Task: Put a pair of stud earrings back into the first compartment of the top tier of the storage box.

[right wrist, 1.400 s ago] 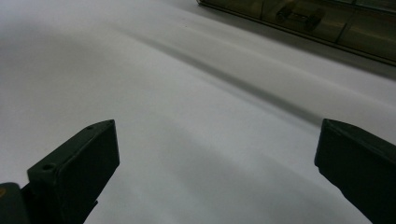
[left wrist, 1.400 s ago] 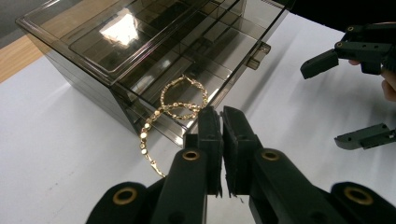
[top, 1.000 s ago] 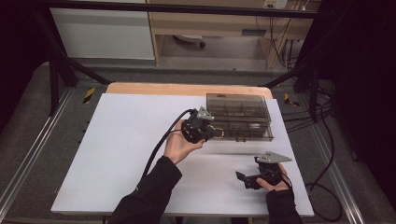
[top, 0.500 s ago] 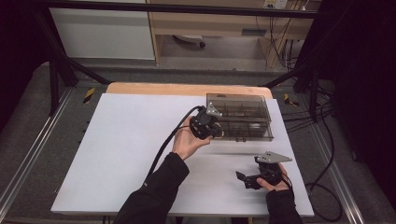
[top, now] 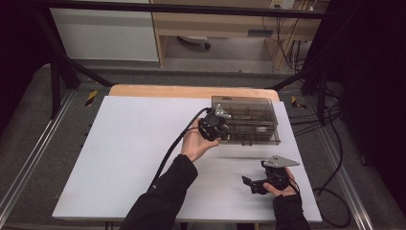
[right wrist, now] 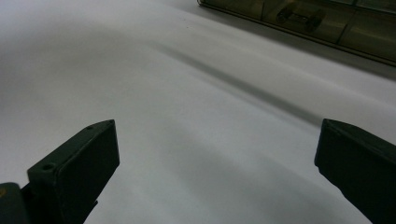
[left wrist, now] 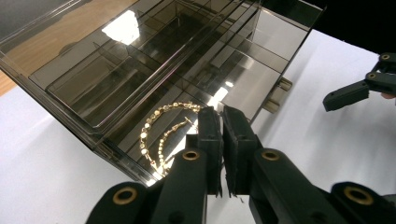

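Smoked plastic organizer box [top: 249, 120] sits at the far right of the bench [top: 134, 158]. Left hand-held gripper [left wrist: 221, 122], jaws pressed together and holding nothing, is at the box's near-left corner, directly over the gold chain [left wrist: 163, 135] in a compartment. Since the earlier frame it has shifted closer to the box. Right hand-held gripper [top: 250, 184] rests well short of the box, jaws wide, unmoved.

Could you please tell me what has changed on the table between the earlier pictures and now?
The left gripper has moved to the right, ending at the left end of the smoky clear organizer box, above the gold chain inside it. Its jaws are shut with nothing visibly between them. The right gripper stayed resting on the white table, jaws open, and the box did not move.
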Motion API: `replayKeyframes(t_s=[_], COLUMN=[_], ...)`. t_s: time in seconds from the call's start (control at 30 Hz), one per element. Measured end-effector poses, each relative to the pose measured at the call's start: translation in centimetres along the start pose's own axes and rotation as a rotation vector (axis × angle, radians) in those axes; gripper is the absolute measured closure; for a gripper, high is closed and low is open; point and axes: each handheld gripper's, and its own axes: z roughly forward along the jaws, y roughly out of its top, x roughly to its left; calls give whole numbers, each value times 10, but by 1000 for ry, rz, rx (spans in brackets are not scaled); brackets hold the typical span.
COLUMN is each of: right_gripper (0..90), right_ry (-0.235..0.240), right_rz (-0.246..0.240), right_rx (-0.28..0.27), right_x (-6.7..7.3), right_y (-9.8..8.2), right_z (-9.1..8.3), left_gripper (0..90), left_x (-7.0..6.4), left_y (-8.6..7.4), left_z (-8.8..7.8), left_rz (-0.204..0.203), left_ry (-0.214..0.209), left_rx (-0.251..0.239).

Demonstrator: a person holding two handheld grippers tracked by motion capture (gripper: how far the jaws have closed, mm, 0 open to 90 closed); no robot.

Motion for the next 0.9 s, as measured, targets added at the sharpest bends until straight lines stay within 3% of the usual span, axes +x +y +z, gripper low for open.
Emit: replayKeyframes(t_s=[0.8, 0.9], right_gripper=[6, 5], right_ry=[4, 3], right_rz=[-1, -3], right_rx=[-2, -3], right_x=[0, 0], right_y=[0, 0], right_z=[0, 0], left_gripper=[861, 844], left_x=[3, 4], left_y=[-8, -8], left_z=[25, 24], left_rz=[-15, -19], left_ry=[2, -3], left_rx=[38, 22])
